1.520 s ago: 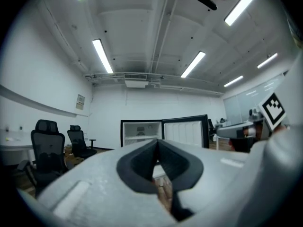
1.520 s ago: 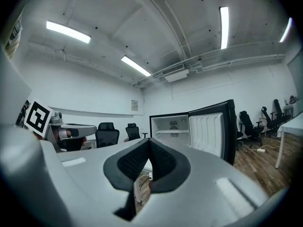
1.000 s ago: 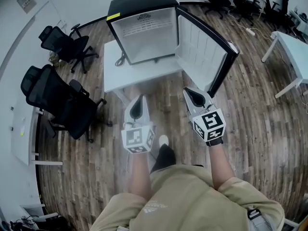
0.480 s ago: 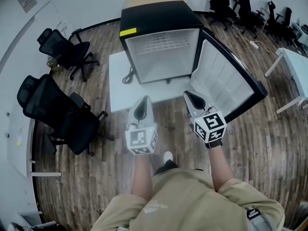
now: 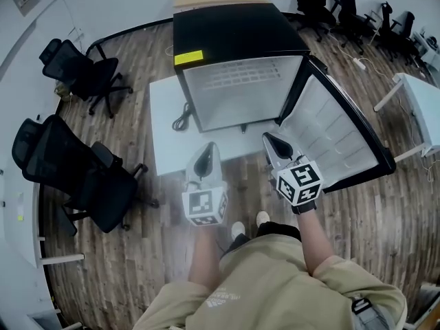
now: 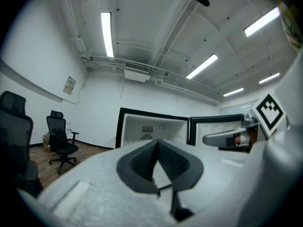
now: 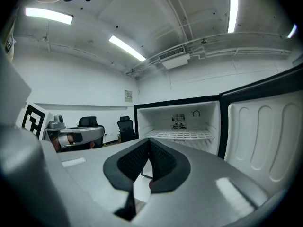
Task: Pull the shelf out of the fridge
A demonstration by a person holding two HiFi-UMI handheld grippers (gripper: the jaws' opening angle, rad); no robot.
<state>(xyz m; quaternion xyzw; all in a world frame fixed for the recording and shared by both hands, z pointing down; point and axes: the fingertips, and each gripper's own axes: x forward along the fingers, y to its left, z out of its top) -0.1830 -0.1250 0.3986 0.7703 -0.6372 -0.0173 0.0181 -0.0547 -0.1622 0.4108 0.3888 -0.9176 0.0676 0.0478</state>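
**Two shut grippers facing the open fridge**

Both tools, left gripper [image 5: 209, 147] and right gripper [image 5: 267, 138], have their jaws pressed together, empty. On the wood floor [image 5: 124, 267], a white table [image 5: 165, 129] at 12 o'clock bears the black fridge [image 5: 234, 29]. Its door [image 5: 337, 129] is swung toward 2 o'clock, and the wire shelf [image 7: 177, 135] sits inside. Office chairs [image 5: 75, 163] stand at 9 o'clock. The fridge's yellow label [image 5: 188, 57] is unreadable.

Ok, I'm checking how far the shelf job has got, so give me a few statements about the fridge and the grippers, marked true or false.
The door of the fridge is open. True.
The shelf lies outside the fridge. False: it sits inside.
The right gripper grips the shelf. False: its jaws are together on nothing, short of the fridge.
The left gripper is shut and empty. True.
The fridge stands on a white table. True.
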